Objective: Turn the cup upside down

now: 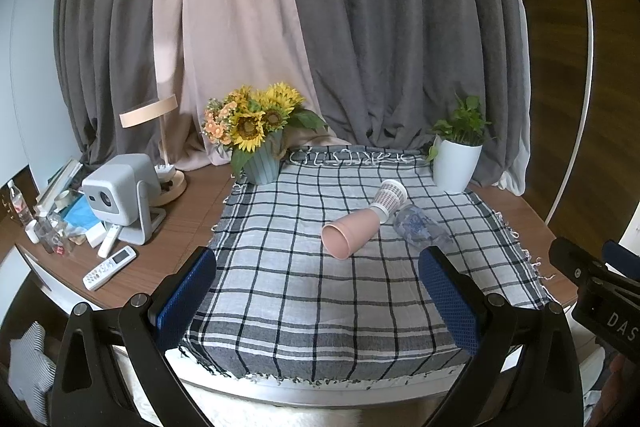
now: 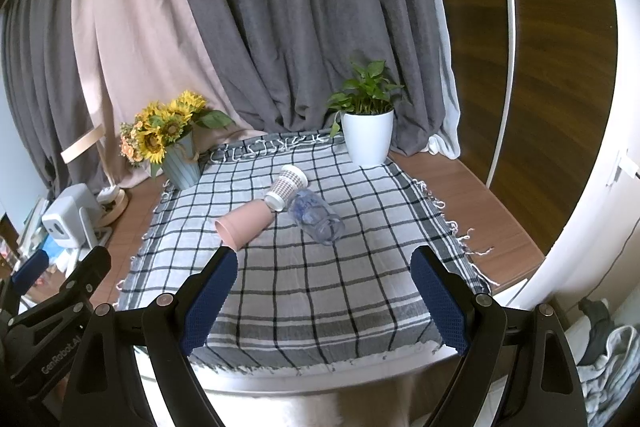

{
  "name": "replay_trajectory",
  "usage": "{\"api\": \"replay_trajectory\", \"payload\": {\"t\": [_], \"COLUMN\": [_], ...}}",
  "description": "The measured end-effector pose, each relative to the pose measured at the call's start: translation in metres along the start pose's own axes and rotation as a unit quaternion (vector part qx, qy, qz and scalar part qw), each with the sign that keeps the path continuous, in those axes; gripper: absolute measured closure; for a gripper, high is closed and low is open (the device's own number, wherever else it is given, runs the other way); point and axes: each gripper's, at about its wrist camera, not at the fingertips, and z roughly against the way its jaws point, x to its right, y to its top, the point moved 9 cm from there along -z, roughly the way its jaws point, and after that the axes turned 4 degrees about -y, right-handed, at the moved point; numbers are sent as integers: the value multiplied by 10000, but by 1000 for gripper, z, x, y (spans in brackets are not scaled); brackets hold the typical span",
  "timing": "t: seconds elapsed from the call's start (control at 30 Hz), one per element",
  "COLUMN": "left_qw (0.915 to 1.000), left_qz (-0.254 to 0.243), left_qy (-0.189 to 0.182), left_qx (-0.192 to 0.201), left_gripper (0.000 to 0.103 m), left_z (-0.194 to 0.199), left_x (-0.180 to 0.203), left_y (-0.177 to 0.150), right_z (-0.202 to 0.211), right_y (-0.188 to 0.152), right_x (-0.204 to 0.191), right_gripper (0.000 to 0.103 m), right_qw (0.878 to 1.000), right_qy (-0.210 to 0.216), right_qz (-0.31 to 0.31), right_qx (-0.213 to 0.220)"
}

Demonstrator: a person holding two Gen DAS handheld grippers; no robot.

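Three cups lie on their sides on the checked cloth (image 1: 304,291): a pink cup (image 1: 351,232) with its mouth toward me, a white patterned paper cup (image 1: 387,199) behind it, and a clear glass cup (image 1: 420,227) to the right. They also show in the right wrist view: the pink cup (image 2: 244,223), the paper cup (image 2: 286,187), the clear cup (image 2: 318,221). My left gripper (image 1: 316,291) is open and empty, short of the cups. My right gripper (image 2: 324,291) is open and empty, also short of them.
A sunflower vase (image 1: 260,163) stands at the cloth's back left, a white plant pot (image 1: 456,163) at the back right. A projector (image 1: 120,191), lamp (image 1: 160,131), remotes (image 1: 108,267) and clutter sit on the wooden table left of the cloth. Curtains hang behind.
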Motion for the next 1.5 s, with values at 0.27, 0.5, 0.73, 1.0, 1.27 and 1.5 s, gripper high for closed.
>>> {"api": "replay_trajectory", "payload": {"t": [0.27, 0.5, 0.73, 1.0, 1.27, 1.5], "left_qw": [10000, 10000, 10000, 9997, 9979, 9939], "left_qz": [7, 8, -4, -14, 113, 334], "left_qy": [-20, -55, -93, -117, 46, 361], "left_qx": [-8, -9, -18, -227, -634, -986], "left_gripper": [0, 0, 0, 0, 0, 0], "left_z": [-1, -6, -8, -24, -59, -109], "left_x": [1, 4, 0, -12, -23, -18], "left_y": [0, 2, 3, -2, -12, -12], "right_z": [-2, -6, -7, -19, -44, -102], "right_y": [0, 0, -1, -5, -5, 7], "right_x": [0, 0, -1, -6, -24, -31], "right_gripper": [14, 14, 14, 14, 14, 14], "right_qw": [10000, 10000, 10000, 10000, 9993, 9957], "right_qy": [-23, -17, -18, -66, 20, 341], "right_qz": [7, -5, -8, 6, 221, 455], "right_qx": [-1, -5, -14, -69, -306, -731]}}
